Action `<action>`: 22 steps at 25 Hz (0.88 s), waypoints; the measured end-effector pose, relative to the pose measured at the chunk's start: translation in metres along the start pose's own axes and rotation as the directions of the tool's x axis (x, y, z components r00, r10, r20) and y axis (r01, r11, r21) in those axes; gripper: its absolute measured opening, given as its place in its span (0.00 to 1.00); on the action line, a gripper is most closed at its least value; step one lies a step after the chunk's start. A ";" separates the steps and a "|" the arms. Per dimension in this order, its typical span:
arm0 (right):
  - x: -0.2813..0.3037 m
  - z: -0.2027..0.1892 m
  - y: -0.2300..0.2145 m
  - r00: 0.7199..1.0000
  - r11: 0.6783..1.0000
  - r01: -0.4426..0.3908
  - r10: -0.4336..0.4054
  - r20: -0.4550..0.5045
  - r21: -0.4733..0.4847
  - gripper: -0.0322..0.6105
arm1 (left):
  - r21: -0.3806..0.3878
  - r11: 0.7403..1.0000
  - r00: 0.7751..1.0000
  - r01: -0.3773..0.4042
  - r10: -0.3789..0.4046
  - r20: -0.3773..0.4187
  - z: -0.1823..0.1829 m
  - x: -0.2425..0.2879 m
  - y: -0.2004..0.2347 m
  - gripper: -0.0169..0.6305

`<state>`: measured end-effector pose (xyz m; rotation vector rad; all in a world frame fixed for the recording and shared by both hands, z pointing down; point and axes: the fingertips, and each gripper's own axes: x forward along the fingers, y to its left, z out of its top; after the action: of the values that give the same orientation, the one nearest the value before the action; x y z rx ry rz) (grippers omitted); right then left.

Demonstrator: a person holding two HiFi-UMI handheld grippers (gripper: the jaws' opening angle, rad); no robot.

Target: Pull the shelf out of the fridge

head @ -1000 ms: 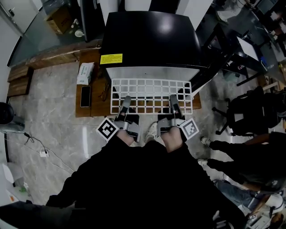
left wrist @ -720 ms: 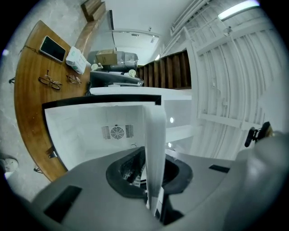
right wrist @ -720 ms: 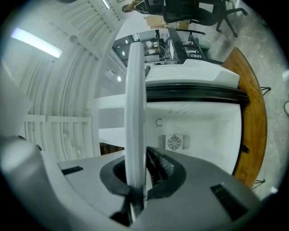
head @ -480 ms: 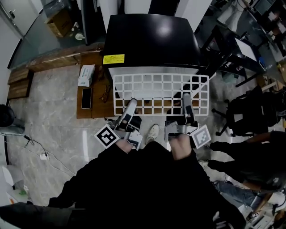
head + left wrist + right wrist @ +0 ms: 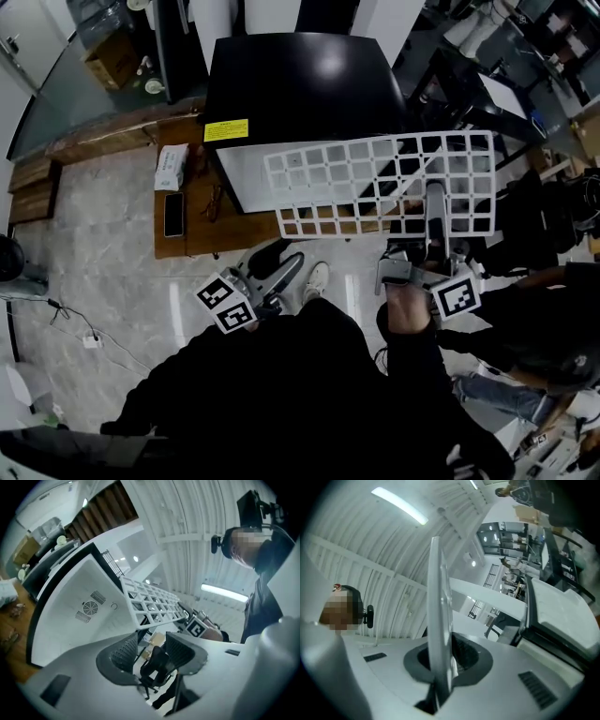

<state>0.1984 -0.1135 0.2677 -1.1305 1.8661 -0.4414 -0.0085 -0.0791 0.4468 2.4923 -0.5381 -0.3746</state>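
Though clear of the black fridge [image 5: 300, 84] and up in the air off its right front corner, held at one spot only: white wire shelf [image 5: 384, 183] pinched at its near rim by the right hand-held gripper [image 5: 435, 211], clenched hard on the wire. Let go on the left: left hand-held gripper [image 5: 291, 262] low and apart from the grid, jaws opening, nothing between them. Likely to sag, twist or slip, with so much grid hanging beyond a single narrow grip. Could knock the fridge top or drop toward the low wooden table [image 5: 187, 239] if swung carelessly.
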 end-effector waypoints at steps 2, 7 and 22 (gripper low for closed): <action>0.010 0.017 0.014 1.000 0.997 -0.031 0.031 0.001 -0.067 0.10 | 0.038 0.999 0.999 -0.028 0.030 -0.034 -0.007 -0.004 0.006 0.31; 0.035 0.038 0.047 0.996 0.966 -0.073 0.058 -0.069 -0.247 0.10 | 0.155 0.983 0.991 -0.099 0.111 -0.071 -0.001 -0.007 0.021 0.31; 0.072 0.024 0.085 0.925 0.670 -0.208 -0.102 -0.366 -0.713 0.10 | 0.301 0.928 0.968 -0.222 0.246 -0.044 0.034 -0.006 0.056 0.04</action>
<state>0.1598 -0.1268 0.1611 -1.5923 2.5310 0.2158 -0.0427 -0.1355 0.4525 2.6687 -0.9047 -0.1038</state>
